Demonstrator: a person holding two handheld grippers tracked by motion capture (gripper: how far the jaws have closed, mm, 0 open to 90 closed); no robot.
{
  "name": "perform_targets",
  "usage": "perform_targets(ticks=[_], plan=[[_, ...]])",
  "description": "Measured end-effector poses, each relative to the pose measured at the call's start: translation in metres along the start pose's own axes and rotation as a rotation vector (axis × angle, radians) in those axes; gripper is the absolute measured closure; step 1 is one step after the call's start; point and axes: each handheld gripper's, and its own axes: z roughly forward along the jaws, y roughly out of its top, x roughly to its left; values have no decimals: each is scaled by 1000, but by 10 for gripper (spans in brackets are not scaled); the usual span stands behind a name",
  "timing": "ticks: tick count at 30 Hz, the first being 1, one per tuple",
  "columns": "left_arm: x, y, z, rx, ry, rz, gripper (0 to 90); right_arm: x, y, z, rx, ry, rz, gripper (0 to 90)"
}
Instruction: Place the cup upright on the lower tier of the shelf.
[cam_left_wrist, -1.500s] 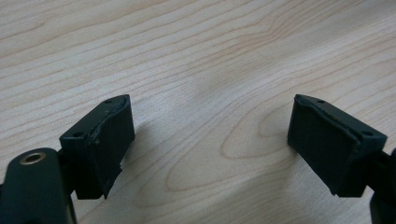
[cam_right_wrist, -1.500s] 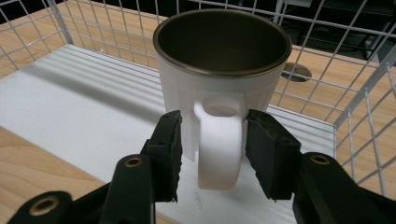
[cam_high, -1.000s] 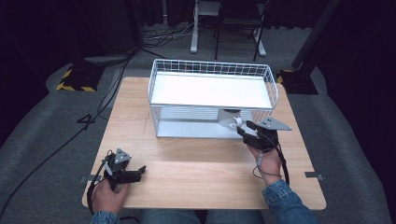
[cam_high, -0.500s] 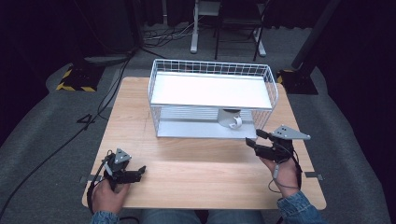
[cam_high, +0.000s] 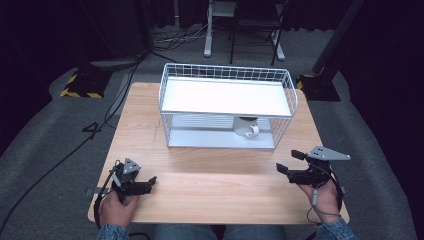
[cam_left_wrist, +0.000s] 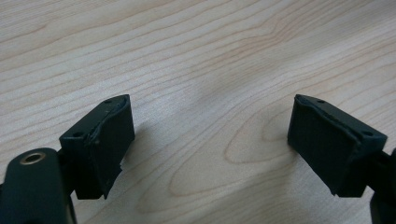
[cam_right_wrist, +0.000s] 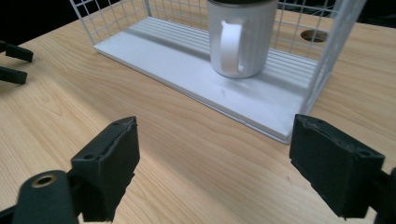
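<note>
A ribbed white mug (cam_right_wrist: 242, 38) with a looped handle stands on the lower shelf of the white wire rack (cam_high: 227, 106). Both grippers, left (cam_left_wrist: 210, 144) and right (cam_right_wrist: 215, 163), hover with jaws spread over the grained wooden table (cam_high: 210, 175), empty.

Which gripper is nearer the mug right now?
Right. The right gripper sits just in front of the rack's right end, near the mug; the left gripper is at the table's near-left corner.

Wood table (cam_high: 210, 175) w/ white wire rack (cam_high: 227, 107) at far-centre, mug (cam_high: 246, 126) on btm shelf.
</note>
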Motion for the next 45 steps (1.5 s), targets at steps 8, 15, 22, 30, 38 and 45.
perform_targets(ticks=[8, 15, 22, 30, 38, 45], plan=[[0, 0, 0, 0, 0, 0, 149, -15, -23, -6, 73, -5, 44, 155], [0, 0, 0, 0, 0, 0, 150, -22, -38, -3, 140, -26, 70, 154], [0, 0, 0, 1, -1, 0, 150, -26, -57, 5, 202, -36, 81, 153], [0, 0, 0, 1, 0, 0, 150, -24, -70, 13, 238, -63, 45, 152], [0, 0, 0, 2, -1, 1, 150, -22, -79, 23, 250, -86, 13, 141], [0, 0, 0, 0, 0, 0, 149, -21, -84, 28, 222, -116, -20, 116]])
